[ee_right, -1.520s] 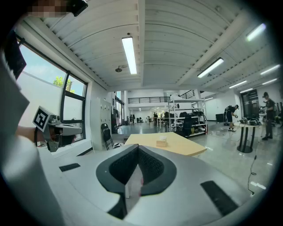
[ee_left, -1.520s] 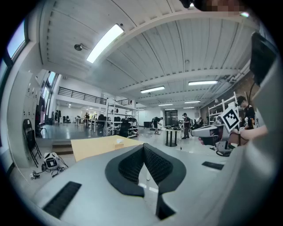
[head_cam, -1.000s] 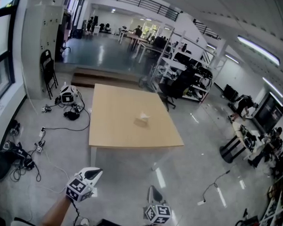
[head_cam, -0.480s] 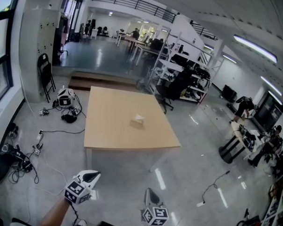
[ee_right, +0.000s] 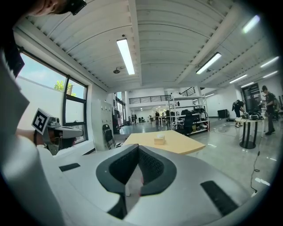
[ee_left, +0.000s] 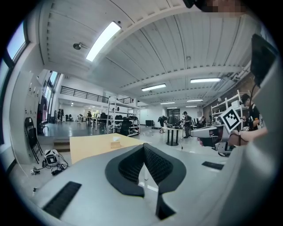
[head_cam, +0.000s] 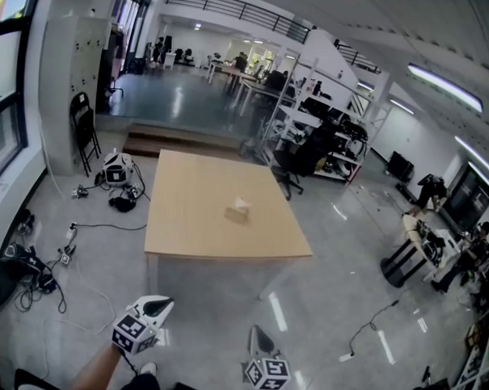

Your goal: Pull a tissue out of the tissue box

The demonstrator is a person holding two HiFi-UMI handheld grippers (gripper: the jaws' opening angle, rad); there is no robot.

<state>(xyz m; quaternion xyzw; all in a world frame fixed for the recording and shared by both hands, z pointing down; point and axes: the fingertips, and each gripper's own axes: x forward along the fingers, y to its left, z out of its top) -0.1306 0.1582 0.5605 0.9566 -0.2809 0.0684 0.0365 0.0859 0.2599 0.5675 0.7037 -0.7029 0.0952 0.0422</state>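
1. A large open workshop with a glossy grey floor [head_cam: 320,307], long ceiling lights and an upper railing at the far end
2. A square, light wooden counter [head_cam: 194,228] stands alone in the middle of the floor, well ahead of the person
3. Left of the counter, a black folding chair [head_cam: 83,125] leans at a white pillar, with a small white device [head_cam: 116,166] and loose cables [head_cam: 39,274] on the floor near it
4. Behind and right of the counter stand metal shelving racks [head_cam: 312,124]; further right, people at a small dark table [head_cam: 402,258]
5. The tissue box [head_cam: 238,214] sits alone near the counter's middle, with a white tissue [head_cam: 242,204] poking up from its top
6. The left gripper [head_cam: 164,303] and right gripper [head_cam: 258,333] are held low at the near edge, both well short of the counter and far from the box
7. Each gripper's fingers are closed together with nothing between them
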